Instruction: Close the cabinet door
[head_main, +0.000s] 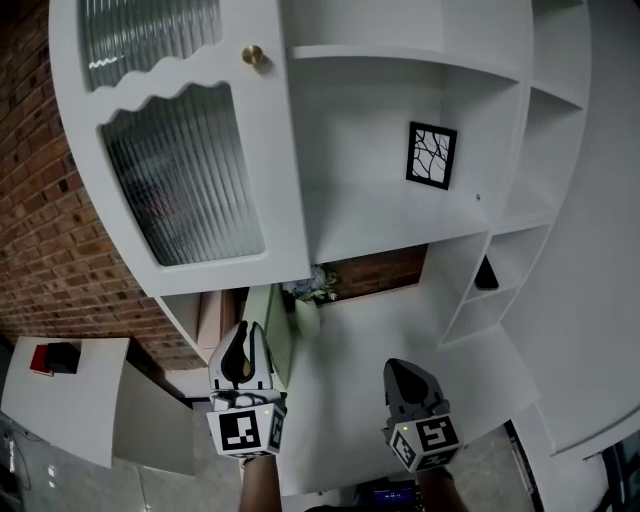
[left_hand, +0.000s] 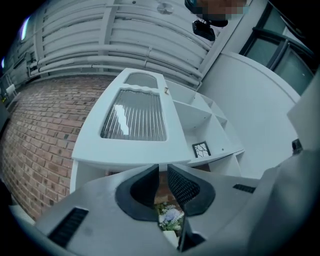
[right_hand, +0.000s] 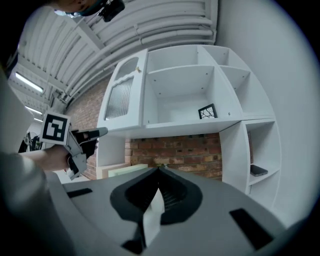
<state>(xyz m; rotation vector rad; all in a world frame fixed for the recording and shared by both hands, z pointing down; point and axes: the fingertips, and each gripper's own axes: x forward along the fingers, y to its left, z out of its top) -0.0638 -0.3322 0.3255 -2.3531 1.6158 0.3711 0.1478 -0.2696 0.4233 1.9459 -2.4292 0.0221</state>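
The door (head_main: 190, 150), standing open at 10 o'clock in the head view, is judged light and stiff, its ribbed glass (head_main: 175, 200) fragile. It is best pushed on the white frame or taken by the knob (head_main: 253, 56) at its 1 o'clock. The left gripper (left_hand: 163, 172) is slightly parted and empty. The right gripper (right_hand: 158, 172) is closed, with nothing recognisable held. No writing can be read.

Cabinet door (head_main: 285, 150): white paint, smooth, faint sheen.
Door panes (head_main: 180, 170): ribbed glass, glossy, catching light.
Knob (head_main: 253, 56): brass-coloured metal, polished.
Shelves (head_main: 400, 215): same smooth white finish.
Brick wall (head_main: 40, 240): rough, matt red brick, pale mortar.
Picture frame (head_main: 431, 155): black, matt.
Left gripper (left_hand: 163, 170) pads (left_hand: 185, 187): black, matt, finely ridged.
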